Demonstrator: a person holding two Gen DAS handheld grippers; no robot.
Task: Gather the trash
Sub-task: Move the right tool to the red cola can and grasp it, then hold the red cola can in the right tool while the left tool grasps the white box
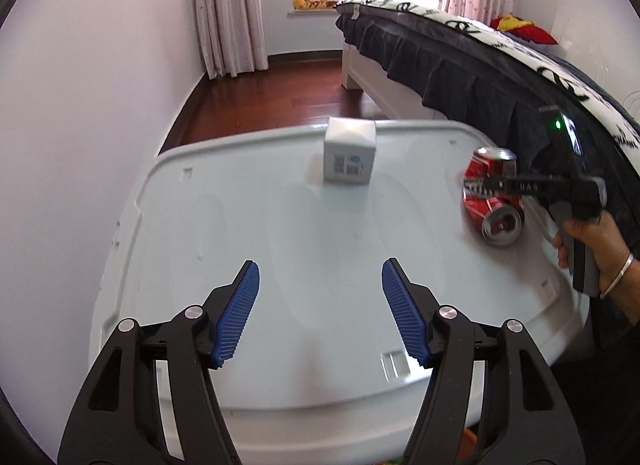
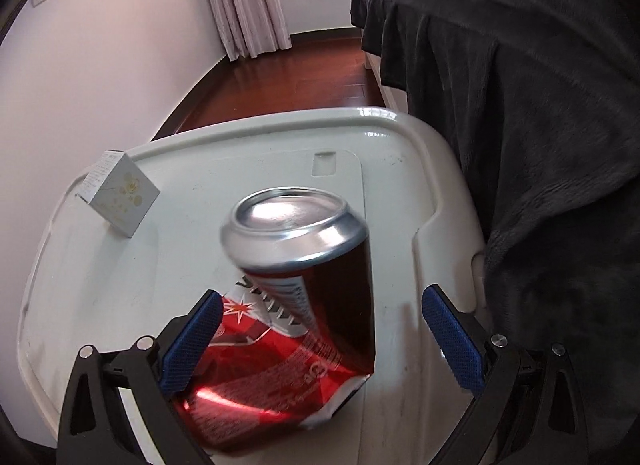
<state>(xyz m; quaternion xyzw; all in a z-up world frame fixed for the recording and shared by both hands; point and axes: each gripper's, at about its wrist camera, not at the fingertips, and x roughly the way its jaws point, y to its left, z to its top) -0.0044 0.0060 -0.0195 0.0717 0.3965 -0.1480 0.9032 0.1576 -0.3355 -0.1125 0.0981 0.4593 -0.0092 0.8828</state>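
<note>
The bent red can (image 2: 288, 305) and small white box (image 1: 350, 153) still sit on the worktop (image 1: 280, 245), the right tool (image 2: 320, 349) wide around the can, left tool (image 1: 320, 313) open, empty

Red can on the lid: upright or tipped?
Tipped. The crushed red can leans on the white lid, one end raised, the other resting low.

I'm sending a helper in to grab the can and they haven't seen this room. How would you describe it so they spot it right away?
Beside the bed with the dark skirt stands a pale plastic bin lid used as a tabletop. Near its edge closest to the bed lies a crushed red drink can with silver ends, between the open right gripper fingers. Its only neighbour on the lid is a small white box, upright and uncrushed.
</note>
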